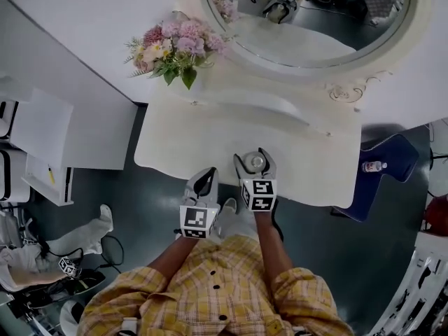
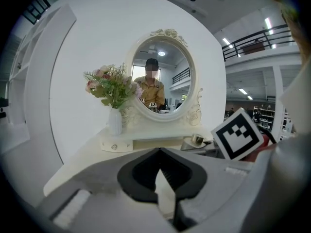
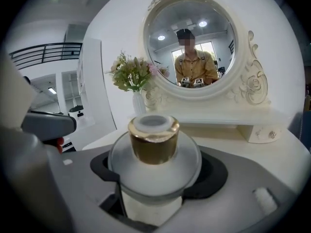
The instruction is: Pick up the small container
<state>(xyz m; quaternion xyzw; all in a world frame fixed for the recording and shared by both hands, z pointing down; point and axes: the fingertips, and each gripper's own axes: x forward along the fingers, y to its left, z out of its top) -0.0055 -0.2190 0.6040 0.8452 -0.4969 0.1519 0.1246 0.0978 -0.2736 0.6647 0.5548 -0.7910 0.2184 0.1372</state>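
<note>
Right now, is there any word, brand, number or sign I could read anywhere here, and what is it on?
No text reads clearly.
On the small container: no print shows on its gold cap or frosted body.
On the marker cubes of the left gripper and right gripper: black-and-white squares, no letters.
Bottle label: too small to read.
</note>
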